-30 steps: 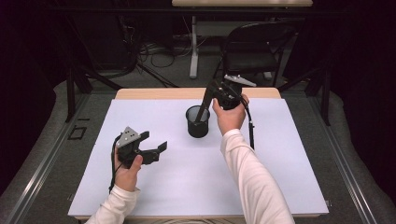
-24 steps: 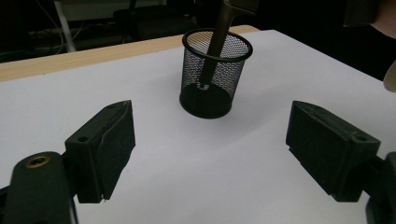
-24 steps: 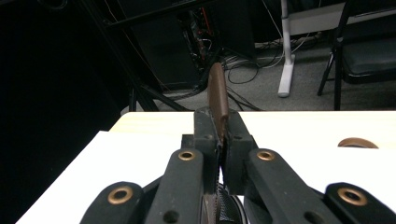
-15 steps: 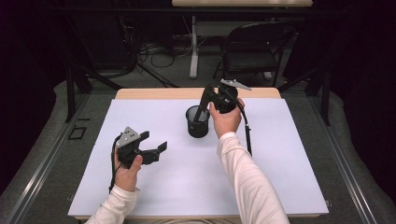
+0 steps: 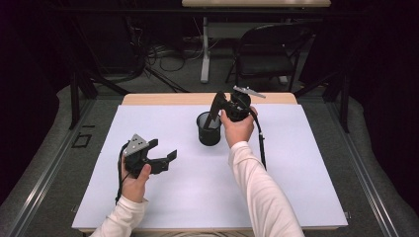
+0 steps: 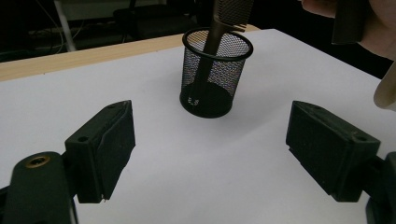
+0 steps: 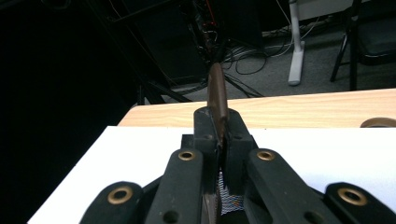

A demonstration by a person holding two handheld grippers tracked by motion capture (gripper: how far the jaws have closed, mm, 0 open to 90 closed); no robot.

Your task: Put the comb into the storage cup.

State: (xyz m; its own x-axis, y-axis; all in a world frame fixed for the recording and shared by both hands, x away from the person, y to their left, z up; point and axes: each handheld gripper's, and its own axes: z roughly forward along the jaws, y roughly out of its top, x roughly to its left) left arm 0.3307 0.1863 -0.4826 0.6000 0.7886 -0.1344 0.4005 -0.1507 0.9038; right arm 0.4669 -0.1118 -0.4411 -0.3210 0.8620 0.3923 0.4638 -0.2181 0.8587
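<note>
Comb [image 6: 219, 28] in mesh cup [image 5: 208, 129], top cut off.
Right hand-held gripper [image 7: 218, 126] clamps comb, tip hidden; left hand-held gripper [image 6: 210, 158] wide, holding nothing.

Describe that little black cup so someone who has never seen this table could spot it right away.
Start at the white table and look toward its far edge, just left of the right gripper. There stands the mesh cup, a round black wire pot, upright and open-topped. It is the only container on the table, and a brown comb, pinched by that gripper, pokes down into it.
</note>
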